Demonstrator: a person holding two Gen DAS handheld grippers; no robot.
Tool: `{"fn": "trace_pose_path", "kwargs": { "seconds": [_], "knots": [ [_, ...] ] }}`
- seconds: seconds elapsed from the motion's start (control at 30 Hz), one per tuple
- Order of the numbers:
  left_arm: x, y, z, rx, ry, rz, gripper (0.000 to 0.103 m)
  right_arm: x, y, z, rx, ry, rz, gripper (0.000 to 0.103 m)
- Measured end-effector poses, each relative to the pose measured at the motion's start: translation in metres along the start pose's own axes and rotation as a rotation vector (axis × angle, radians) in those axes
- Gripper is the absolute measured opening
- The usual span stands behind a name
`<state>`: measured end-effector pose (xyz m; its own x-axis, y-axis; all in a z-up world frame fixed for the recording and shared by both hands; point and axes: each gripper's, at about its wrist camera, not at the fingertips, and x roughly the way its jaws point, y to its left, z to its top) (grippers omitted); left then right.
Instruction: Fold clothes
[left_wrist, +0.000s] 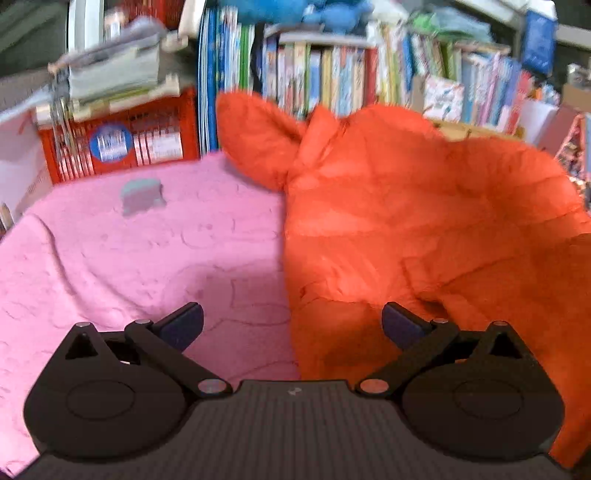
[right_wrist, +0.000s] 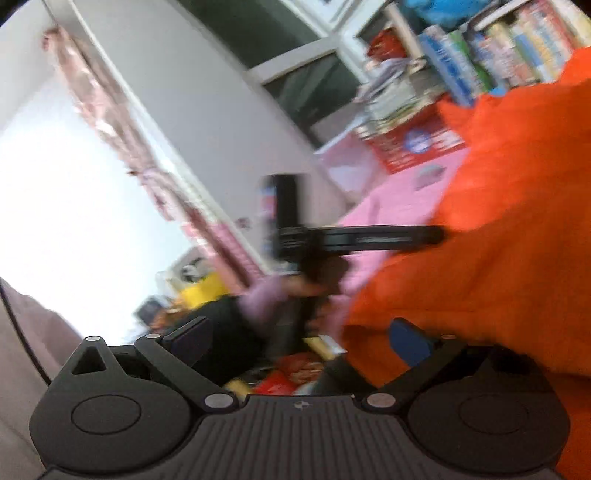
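Left gripper (left_wrist: 291, 326): I see my jaws spread wide with nothing between the pads, hovering over the edge where the jacket meets the bedspread.
Right gripper (right_wrist: 297, 339): my jaws are fully apart and empty; the right-hand finger (right_wrist: 410, 341) sits just against a fold of orange fabric.
Orange puffer jacket (left_wrist: 406, 221): lying rumpled on the right part of the bed, one sleeve or hood piece standing up at the back.
Pink bedspread (left_wrist: 147, 258): bare on the left, with a small grey-blue patch (left_wrist: 142, 195) on it.
Behind the bed: a red crate (left_wrist: 122, 144) under a pile of papers (left_wrist: 114, 77), then a long row of books (left_wrist: 332, 77).
In my way: from the right wrist view, the other gripper (right_wrist: 441, 235) and the hand (right_wrist: 306, 288) holding it cross the middle, in a lilac sleeve (right_wrist: 260, 302).
Picture quality: the right view is smeared, so floor clutter is unreadable.
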<state>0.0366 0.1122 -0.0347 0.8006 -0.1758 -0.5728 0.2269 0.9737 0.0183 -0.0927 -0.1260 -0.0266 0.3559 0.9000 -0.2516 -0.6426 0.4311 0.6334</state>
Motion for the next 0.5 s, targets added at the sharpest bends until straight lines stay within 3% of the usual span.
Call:
{"fn": "trace_pose_path", "kwargs": {
  "seconds": [0.13,0.2,0.27,0.3,0.33,0.37,0.47,0.5],
  "knots": [
    [-0.029,-0.012,0.012,0.053,-0.096,-0.051,0.103,-0.043,0.006,0.008,0.027,-0.071,-0.043,0.103],
    [-0.031,-0.025,0.023,0.064,-0.135,-0.084,0.103,-0.071,0.019,0.016,-0.056,-0.155,-0.069,0.103],
    [-0.025,-0.044,0.031,0.075,-0.164,-0.118,0.103,-0.092,0.027,0.026,-0.146,-0.299,-0.178,0.103],
    [-0.020,-0.056,0.032,0.087,-0.170,-0.136,0.103,-0.099,0.026,0.028,-0.183,-0.368,-0.262,0.103],
    [-0.013,-0.068,0.032,0.101,-0.169,-0.153,0.103,-0.101,0.022,0.030,-0.208,-0.412,-0.410,0.103],
    [-0.006,-0.080,0.028,0.123,-0.152,-0.164,0.103,-0.098,0.018,0.031,-0.216,-0.400,-0.579,0.103],
    [0.016,-0.105,0.009,0.211,-0.069,-0.163,0.103,-0.062,-0.012,0.018,-0.297,-0.214,-0.970,0.098],
    [0.021,-0.108,0.000,0.241,-0.031,-0.143,0.103,-0.056,-0.021,0.007,-0.291,-0.144,-0.997,0.093]
  ]
}}
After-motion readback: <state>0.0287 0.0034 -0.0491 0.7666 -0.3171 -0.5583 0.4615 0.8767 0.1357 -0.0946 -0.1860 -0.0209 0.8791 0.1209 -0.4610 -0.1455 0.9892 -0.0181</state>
